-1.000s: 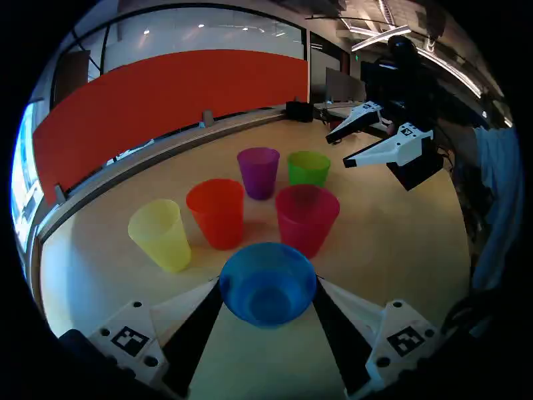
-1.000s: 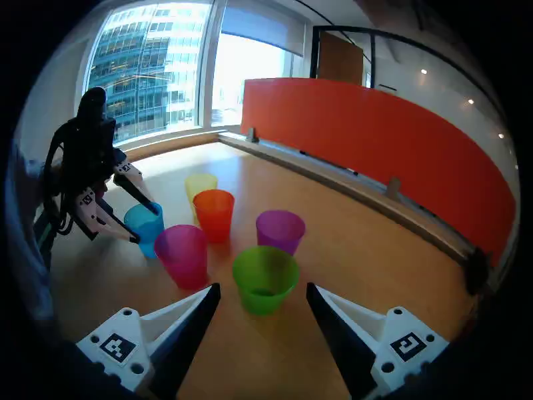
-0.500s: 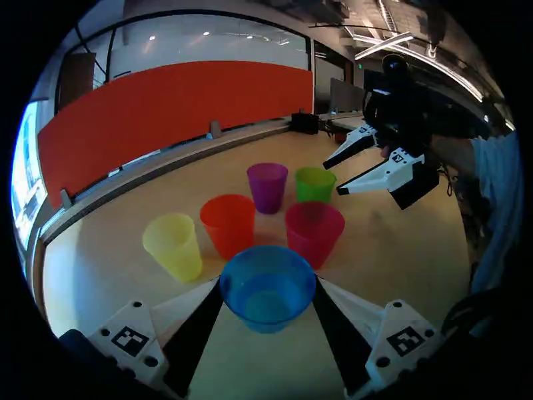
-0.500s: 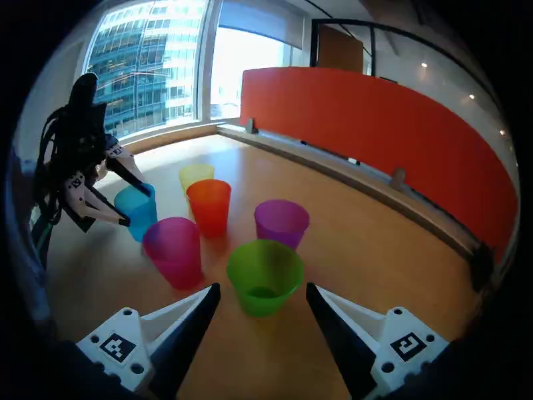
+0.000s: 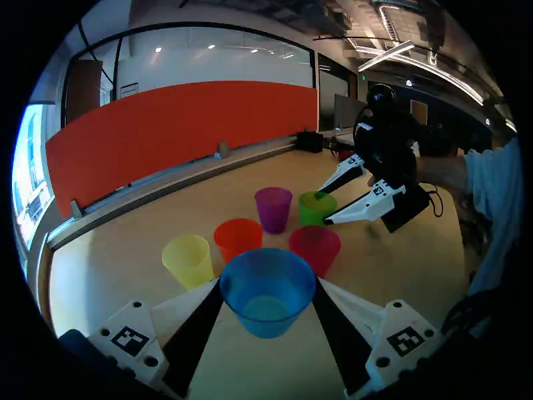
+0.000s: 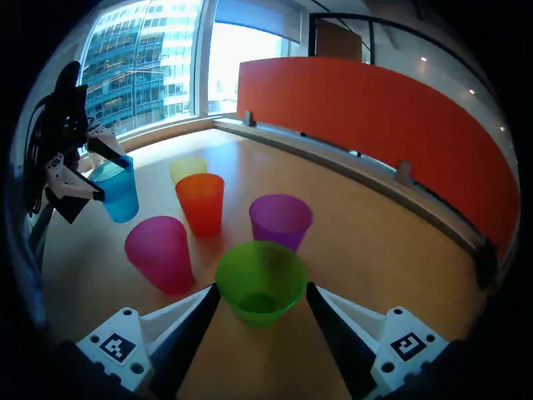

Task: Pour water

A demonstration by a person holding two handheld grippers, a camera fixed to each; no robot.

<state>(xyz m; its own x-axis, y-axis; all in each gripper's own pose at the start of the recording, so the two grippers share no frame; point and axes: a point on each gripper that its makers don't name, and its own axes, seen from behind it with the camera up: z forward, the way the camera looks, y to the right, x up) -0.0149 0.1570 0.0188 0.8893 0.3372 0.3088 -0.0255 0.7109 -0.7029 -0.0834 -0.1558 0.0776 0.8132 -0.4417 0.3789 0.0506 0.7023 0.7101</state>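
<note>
My left gripper point(image 5: 266, 280) is shut on a blue cup point(image 5: 268, 293) and holds it upright above the wooden table point(image 5: 120, 293); a little liquid seems to lie in its bottom. In the right gripper view that left gripper point(image 6: 115, 180) and the blue cup point(image 6: 118, 193) hang at the far left. My right gripper point(image 6: 260, 287) is open, with a green cup point(image 6: 260, 277) standing between its fingers on the table. In the left gripper view the right gripper point(image 5: 322, 208) flanks the green cup point(image 5: 313, 205).
A pink cup point(image 6: 160, 253), an orange cup point(image 6: 200, 202), a purple cup point(image 6: 280, 220) and a yellow cup point(image 6: 186, 167) stand close together on the table. An orange partition point(image 6: 400, 127) runs along the far edge. A person's sleeve point(image 5: 493, 200) is at the right.
The left gripper has raised the blue cup off the table. The right gripper has moved forward until its fingers stand on either side of the green cup.
</note>
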